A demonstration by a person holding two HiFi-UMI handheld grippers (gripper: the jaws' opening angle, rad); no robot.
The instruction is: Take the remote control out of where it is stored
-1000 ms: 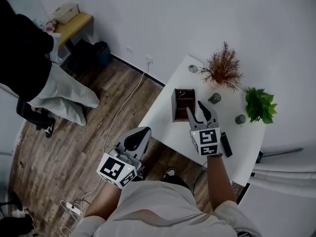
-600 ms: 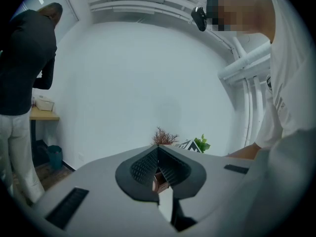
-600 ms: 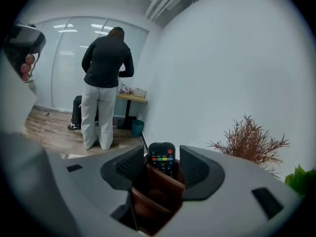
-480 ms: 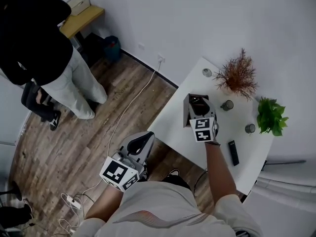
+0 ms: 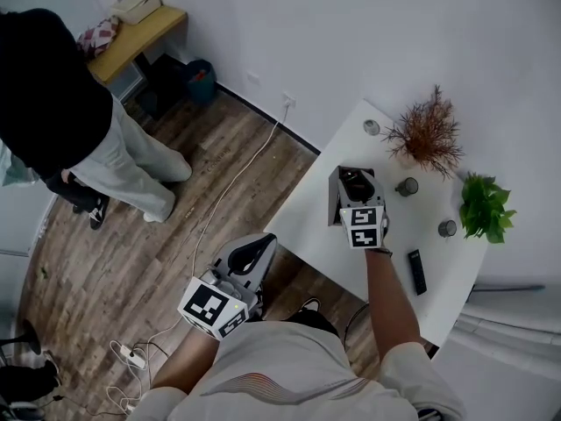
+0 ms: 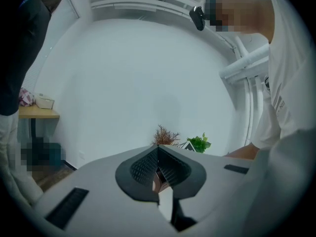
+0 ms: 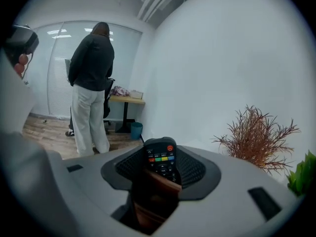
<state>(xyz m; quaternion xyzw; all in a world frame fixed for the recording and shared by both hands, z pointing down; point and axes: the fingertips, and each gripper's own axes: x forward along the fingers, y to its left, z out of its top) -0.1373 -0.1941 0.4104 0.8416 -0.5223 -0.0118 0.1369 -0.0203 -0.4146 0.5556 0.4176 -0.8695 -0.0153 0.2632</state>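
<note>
Two grippers inspected.

Right gripper (image 5: pixel 357 189): positioned over the brown holder (image 5: pixel 336 198), nose down into its open top. Its own view shows the jaws standing wide apart with the remote control (image 7: pixel 160 159) between them. No firm press of the pads on the remote's sides can be made out.

Remote control: black, upright in the holder, button face towards the right gripper's camera. A red button sits at its top with a row of coloured keys beneath. Its upper part stands clear of the holder's rim; its lower part is inside.

Holder: on the white desk (image 5: pixel 307 226), in from the near edge and towards the left edge.

Left gripper (image 5: pixel 250 251): held off the desk, beyond its left corner, over the wood floor (image 5: pixel 175 235). Jaws are closed tip to tip, with nothing gripped.

Other items on the desk: a second remote (image 5: pixel 418 271) lies flat close to the near edge, well apart from the holder. A dried reddish plant (image 5: pixel 428 132) stands by the far edge and a green plant (image 5: pixel 485 207) at the right corner. A small cup (image 5: pixel 406 186) stands between holder and plants.

Bystander: a person (image 5: pixel 70 121) in a dark top and light trousers stands on the floor, well clear of the desk.
</note>
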